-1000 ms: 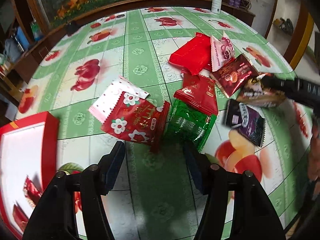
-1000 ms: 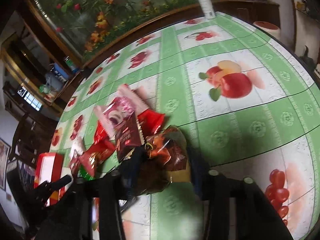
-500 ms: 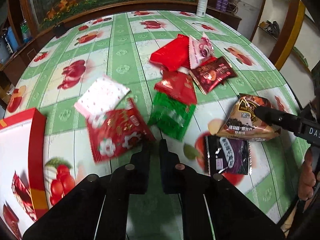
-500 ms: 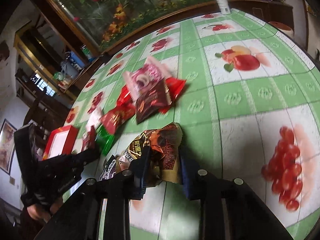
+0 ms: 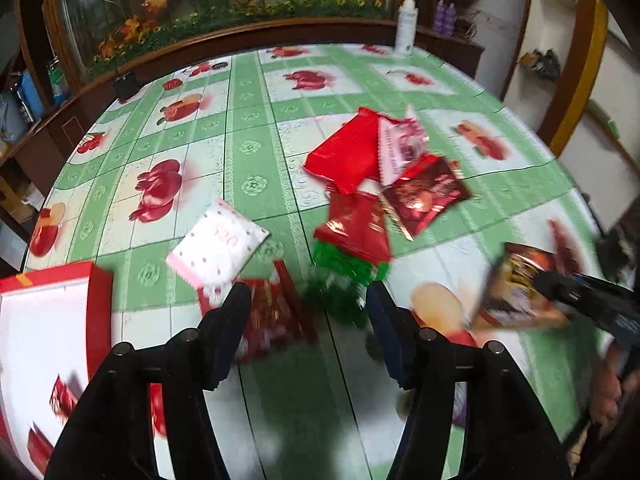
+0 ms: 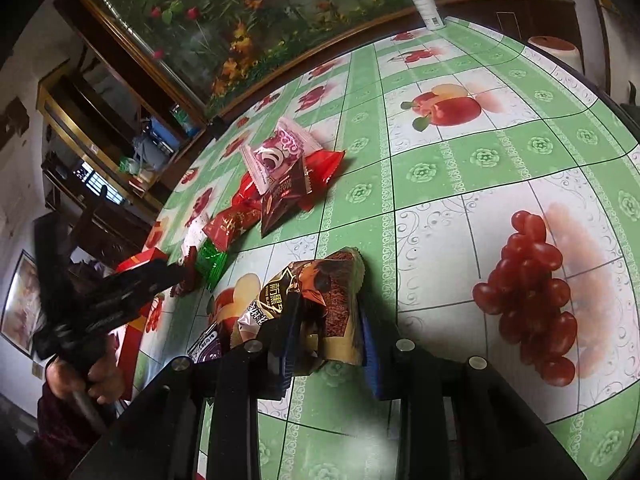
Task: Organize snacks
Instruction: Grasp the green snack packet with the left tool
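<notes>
Brown snack packet lengthwise along the right claw, pinched; left claw freshly reopened, empty.

red flowered packet blurring behind left gripper's finger, red box running off frame, purple packet hiding under the gripper

Tablecloth: green-and-white checks, red fruit prints, dark red grape cluster at right of the right wrist view. Packets: brown-and-gold snack bag at lower centre, green packet, plain red packet, white packet with red dots at centre left of the left wrist view. Box: red rim, white inside, at lower left.
</notes>
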Demonstrator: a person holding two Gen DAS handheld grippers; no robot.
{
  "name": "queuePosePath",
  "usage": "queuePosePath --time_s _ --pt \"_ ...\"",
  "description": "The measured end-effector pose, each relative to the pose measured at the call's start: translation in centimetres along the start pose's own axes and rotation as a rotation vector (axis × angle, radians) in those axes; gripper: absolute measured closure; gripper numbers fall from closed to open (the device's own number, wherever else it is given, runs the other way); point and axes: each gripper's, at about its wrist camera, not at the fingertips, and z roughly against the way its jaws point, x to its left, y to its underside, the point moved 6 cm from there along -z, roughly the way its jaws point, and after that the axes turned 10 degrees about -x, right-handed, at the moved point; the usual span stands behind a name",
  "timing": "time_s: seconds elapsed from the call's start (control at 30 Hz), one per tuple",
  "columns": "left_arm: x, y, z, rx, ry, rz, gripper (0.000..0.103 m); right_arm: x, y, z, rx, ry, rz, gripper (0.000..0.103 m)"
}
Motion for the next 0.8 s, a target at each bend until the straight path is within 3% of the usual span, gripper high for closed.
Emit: queuePosePath --time_s 0.1,0.2,0.37,0.5,0.67,0.8 --pt "-0.8 -0.2 -1.5 0.009 0.033 -0.008 0.044 0.0 0.0 -0.3 -0.001 -0.021 -0.007 0.071" --pt "-1.8 -0.2 -2.1 -0.005 0.001 -0.091 0.043 -0.1 0.0 -0.7 0.008 -0.038 -0.023 0.069" --pt "-2.5 -0.4 -2.7 -0.012 0.047 -0.129 0.044 0.2 0.0 -0.9 0.010 -0.047 -0.021 0.069" --pt "-3.3 0.6 -2.9 0.011 0.144 -0.115 0.055 0.2 0.0 -0.9 0.012 -0.047 -0.025 0.069" --pt "-3.5 1.5 -1.7 0.008 0.173 -0.114 0.080 0.2 0.1 -0.9 0.012 -0.050 -0.029 0.069" --pt "-2.7 2.3 -0.7 0.006 0.203 -0.081 0.083 0.1 0.1 -0.9 0.014 -0.051 -0.023 0.066"
